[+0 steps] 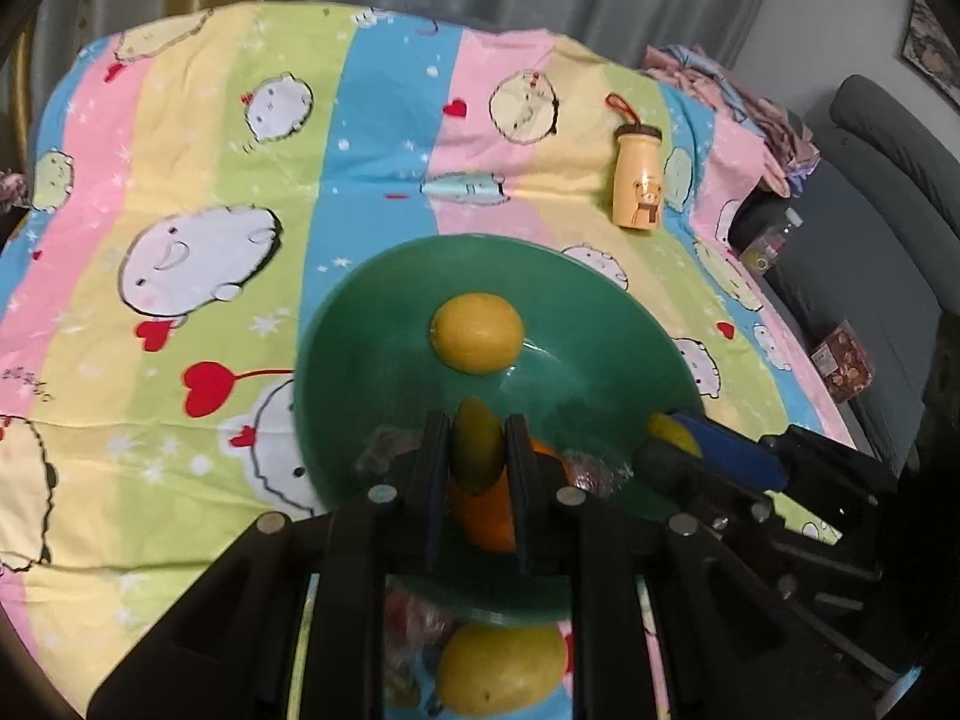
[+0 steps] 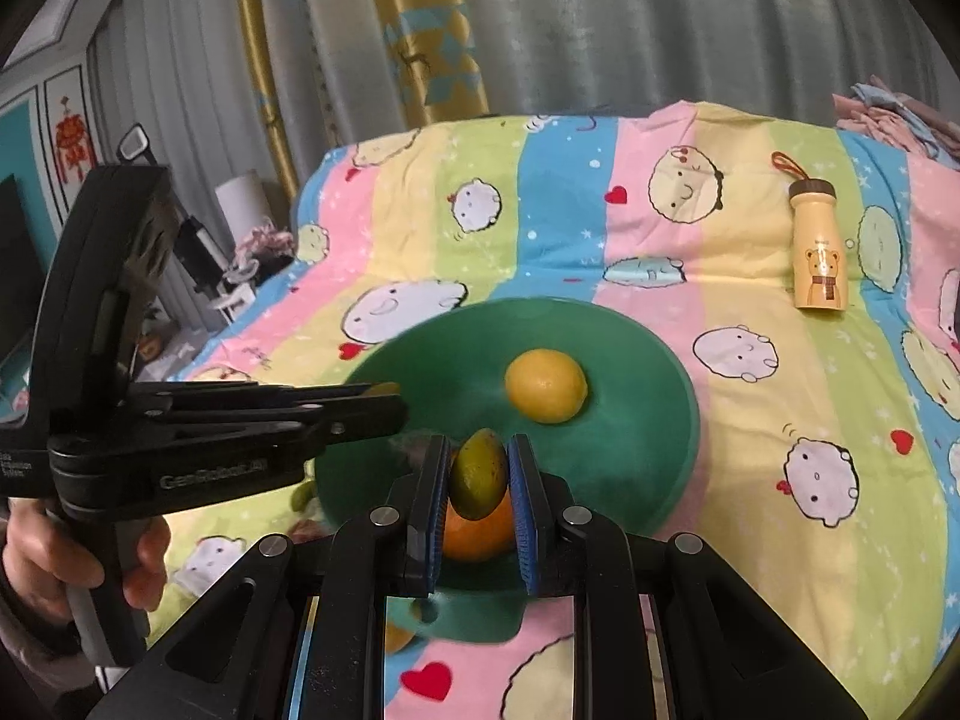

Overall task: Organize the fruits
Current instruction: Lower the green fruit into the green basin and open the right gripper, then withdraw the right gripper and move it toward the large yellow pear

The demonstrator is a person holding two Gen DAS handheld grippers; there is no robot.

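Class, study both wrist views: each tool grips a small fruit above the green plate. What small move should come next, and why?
Probably lower the right tool a little and open it, setting its green fruit on the green plate. The fruit hangs clamped over the plate, above an orange and near a lemon already there. The left tool also grips a green fruit.

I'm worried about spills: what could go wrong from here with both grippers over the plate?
1. The left gripper and right gripper, each shut on a green fruit, hang close together above the plate and may bump.
2. A released fruit could hit the orange below or the lemon and roll onto the bedsheet.
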